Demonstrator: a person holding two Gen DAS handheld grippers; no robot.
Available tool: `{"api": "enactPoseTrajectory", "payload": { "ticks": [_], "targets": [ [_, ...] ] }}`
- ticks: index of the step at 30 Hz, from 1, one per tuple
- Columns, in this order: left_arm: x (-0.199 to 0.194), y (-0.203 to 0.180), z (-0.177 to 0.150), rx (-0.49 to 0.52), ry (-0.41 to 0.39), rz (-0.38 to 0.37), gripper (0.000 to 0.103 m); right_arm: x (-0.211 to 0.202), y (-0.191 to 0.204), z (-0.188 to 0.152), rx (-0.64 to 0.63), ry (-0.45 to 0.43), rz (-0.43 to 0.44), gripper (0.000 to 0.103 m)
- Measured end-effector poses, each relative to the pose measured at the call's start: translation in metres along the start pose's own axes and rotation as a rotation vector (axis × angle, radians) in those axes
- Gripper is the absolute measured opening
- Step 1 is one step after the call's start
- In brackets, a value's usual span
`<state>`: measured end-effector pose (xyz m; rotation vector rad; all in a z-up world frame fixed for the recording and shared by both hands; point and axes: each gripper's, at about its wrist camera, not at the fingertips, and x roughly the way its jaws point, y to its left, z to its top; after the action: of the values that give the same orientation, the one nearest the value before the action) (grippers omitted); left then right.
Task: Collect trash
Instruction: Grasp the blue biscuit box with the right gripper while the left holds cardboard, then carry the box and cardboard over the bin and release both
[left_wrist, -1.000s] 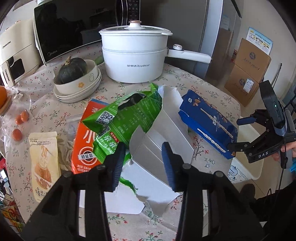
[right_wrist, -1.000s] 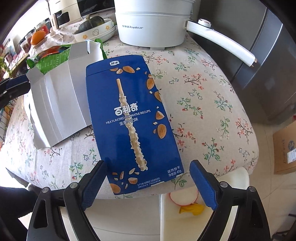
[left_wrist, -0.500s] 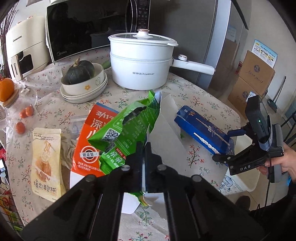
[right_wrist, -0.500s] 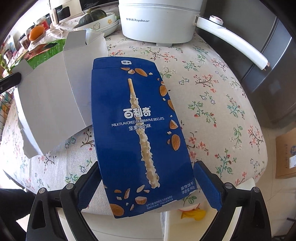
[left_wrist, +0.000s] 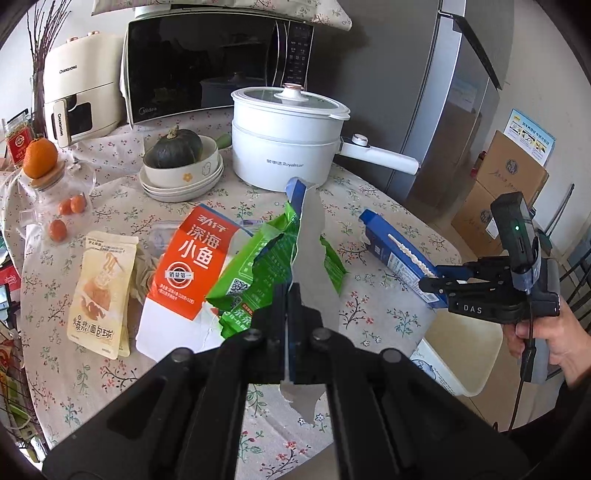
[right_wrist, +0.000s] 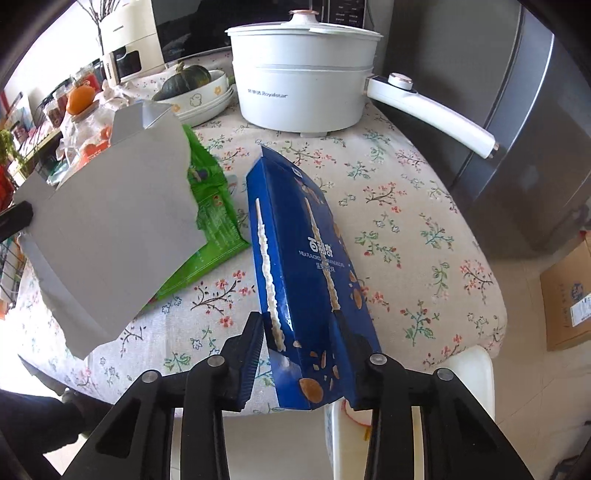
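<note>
My left gripper (left_wrist: 287, 299) is shut on a flattened grey cardboard box (left_wrist: 310, 258) and holds it on edge above the table; the box also shows in the right wrist view (right_wrist: 110, 229). A green snack bag (left_wrist: 258, 266) lies under it. My right gripper (right_wrist: 299, 332) is shut on the near end of a blue biscuit-stick box (right_wrist: 306, 266), tilted up at the table's edge. The blue box (left_wrist: 391, 251) and right gripper (left_wrist: 436, 282) also show in the left wrist view.
An orange-and-white fish snack bag (left_wrist: 188, 269) and a cream bread bag (left_wrist: 103, 288) lie on the floral table (left_wrist: 369, 306). A white pot (left_wrist: 288, 147), a pumpkin in bowls (left_wrist: 177, 155), a glass jar (left_wrist: 55, 206) and a microwave (left_wrist: 214, 62) stand behind. A white bin (right_wrist: 476, 384) stands below the edge.
My left gripper closed on the grey cardboard and lifted it upright. My right gripper closed on the blue box's near end and tilted it up.
</note>
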<state>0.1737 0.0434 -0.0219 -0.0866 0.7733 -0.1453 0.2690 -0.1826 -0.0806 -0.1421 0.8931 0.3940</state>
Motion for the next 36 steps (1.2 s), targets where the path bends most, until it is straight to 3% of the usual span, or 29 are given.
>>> {"api": "enactPoseTrajectory", "payload": {
  "ticks": [10,21,27,36],
  "targets": [
    [-0.004,-0.004,-0.010,-0.031,-0.017,-0.013,0.001,-0.011,-0.037,0.000,0.133,-0.033,-0.079,0.028],
    [-0.015,-0.042,-0.005,0.014,-0.041,-0.126,0.001,-0.054,-0.061,-0.013,0.241,-0.086,-0.033,0.024],
    [-0.022,-0.074,-0.005,0.053,-0.047,-0.210,0.001,-0.086,-0.076,-0.038,0.273,-0.105,-0.039,0.024],
    [-0.007,-0.137,-0.014,0.128,-0.014,-0.318,0.001,-0.121,-0.124,-0.100,0.362,-0.098,-0.079,0.024]
  ]
}}
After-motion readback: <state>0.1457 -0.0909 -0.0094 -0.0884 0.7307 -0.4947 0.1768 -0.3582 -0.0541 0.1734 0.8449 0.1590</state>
